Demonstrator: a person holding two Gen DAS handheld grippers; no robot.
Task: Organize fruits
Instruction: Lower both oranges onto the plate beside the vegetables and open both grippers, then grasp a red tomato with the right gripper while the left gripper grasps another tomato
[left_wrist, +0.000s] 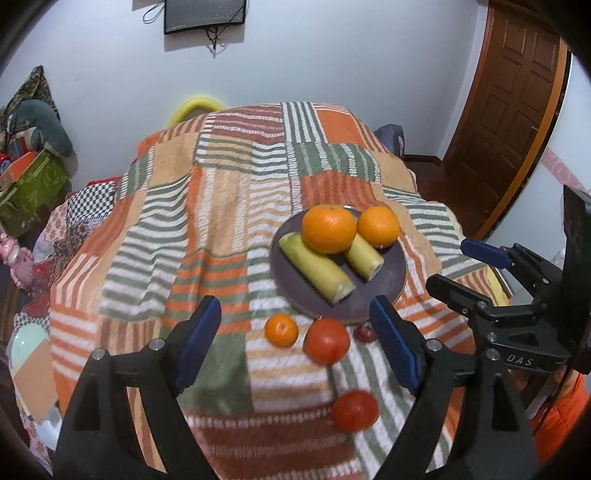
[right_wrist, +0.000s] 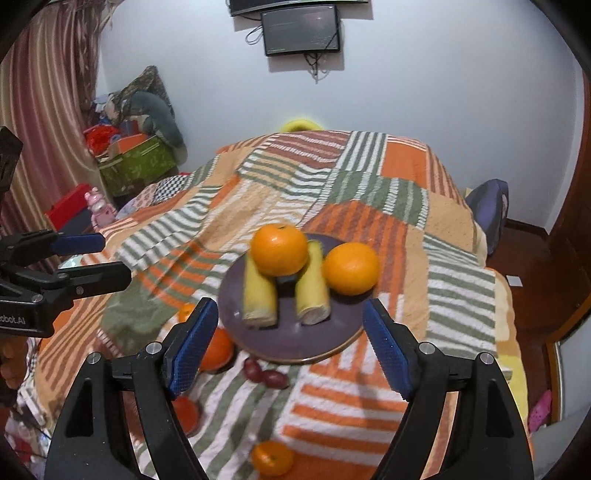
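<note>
A dark purple plate (left_wrist: 391, 280) (right_wrist: 332, 332) on the striped blanket holds two oranges (left_wrist: 328, 229) (right_wrist: 279, 249) and two pale yellow-green corn pieces (left_wrist: 314, 267) (right_wrist: 258, 299). In front of it lie a small tangerine (left_wrist: 281, 329), two red tomatoes (left_wrist: 327, 340) and dark red grapes (right_wrist: 266, 373). Another tangerine (right_wrist: 271, 458) lies nearer in the right wrist view. My left gripper (left_wrist: 295, 350) is open and empty above the loose fruit. My right gripper (right_wrist: 288, 350) is open and empty over the plate's near edge, and shows at the right in the left wrist view (left_wrist: 458, 273).
The blanket (left_wrist: 221, 221) covers a bed that drops off on all sides. A green box (right_wrist: 136, 162) and clutter stand at the far left. A wooden door (left_wrist: 509, 110) is at the right, a screen (right_wrist: 301, 29) on the far wall.
</note>
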